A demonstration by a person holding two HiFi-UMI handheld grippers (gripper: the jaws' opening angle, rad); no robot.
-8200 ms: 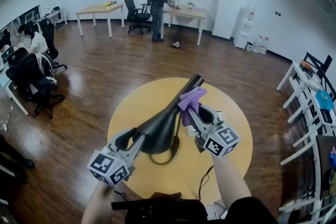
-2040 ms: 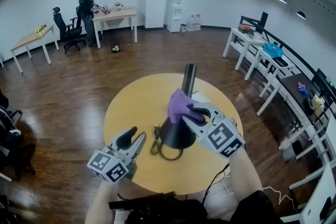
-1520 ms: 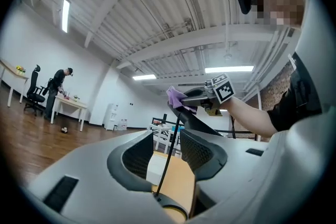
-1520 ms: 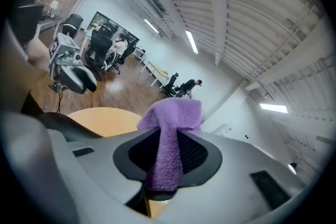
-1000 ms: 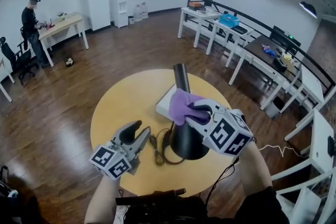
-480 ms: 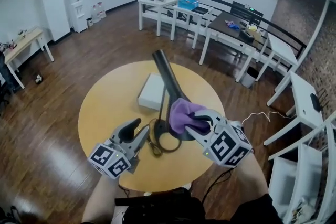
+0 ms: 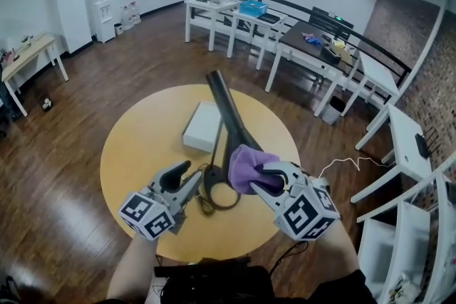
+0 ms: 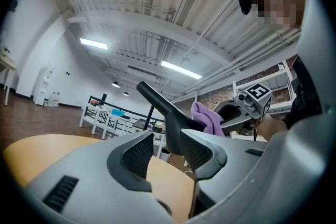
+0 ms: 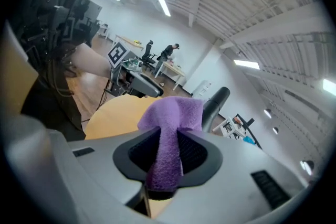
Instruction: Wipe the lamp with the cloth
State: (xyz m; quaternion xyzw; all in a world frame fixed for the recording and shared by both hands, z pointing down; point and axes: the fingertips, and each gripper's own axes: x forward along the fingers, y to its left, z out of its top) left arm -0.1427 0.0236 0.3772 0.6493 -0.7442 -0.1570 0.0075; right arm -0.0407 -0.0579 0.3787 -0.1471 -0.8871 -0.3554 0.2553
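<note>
While a person worked two handheld tools over a round yellow tabletop point(image 7: 139, 142), the right gripper point(image 7: 262, 179) was clamped on a purple cloth point(image 7: 244, 166), a fold of it pinched between the jaws and the rest bunched out ahead of them. The cloth sat against the flared lower part of the black lamp point(image 7: 229, 121), on its right side in the head view. The lamp stood near the tabletop's front edge, its slim tube slanting up and away toward a white box point(image 7: 201, 127) that lay flat just beside it. A loop of black cord point(image 7: 207, 200) curled at the lamp's foot. The left gripper point(image 7: 187, 175) hovered just left of that loop with its jaws parted and nothing pressed between them; its own view showed the lamp's tube and the cloth beyond the gap. White tables point(image 7: 246, 21) lined the far side of the room on a dark wooden floor point(image 7: 64, 124).
</note>
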